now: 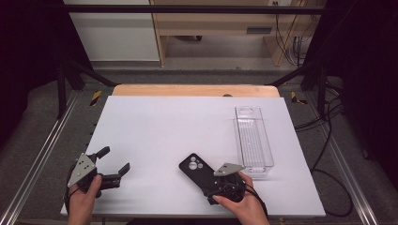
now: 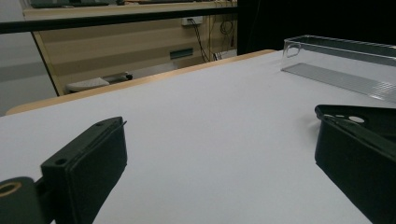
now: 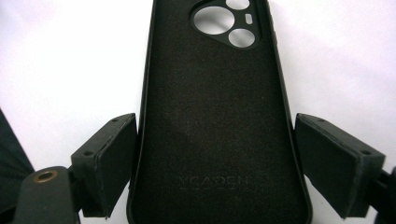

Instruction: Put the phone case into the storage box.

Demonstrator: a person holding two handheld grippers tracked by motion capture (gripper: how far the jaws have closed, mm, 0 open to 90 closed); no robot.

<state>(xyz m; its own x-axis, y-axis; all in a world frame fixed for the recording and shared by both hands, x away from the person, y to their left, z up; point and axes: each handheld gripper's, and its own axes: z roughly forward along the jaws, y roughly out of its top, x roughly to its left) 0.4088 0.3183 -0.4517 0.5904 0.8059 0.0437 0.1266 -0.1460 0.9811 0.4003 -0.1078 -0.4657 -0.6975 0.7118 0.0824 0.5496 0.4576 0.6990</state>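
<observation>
A black phone case (image 1: 192, 166) with round camera cut-outs lies flat on the white table (image 1: 178, 126), near its front edge. My right gripper (image 1: 210, 181) reaches over the case's near end, a hand behind it. In the right gripper view the case (image 3: 215, 116) runs up between the jaws, and the right gripper (image 3: 215, 154) is shut on it, pads at its two long sides. My left gripper (image 1: 114, 159) rests at the front left, open with nothing between its fingers. From the left gripper (image 2: 219, 154) the case (image 2: 359, 116) shows off to the right.
A clear plastic box (image 1: 253, 138) stands lengthwise along the table's right side, just behind the right hand; its near wall shows in the left gripper view (image 2: 345, 65). A wooden edge (image 1: 195, 90) borders the far side of the table. Black cables (image 1: 328, 154) trail off to the right.
</observation>
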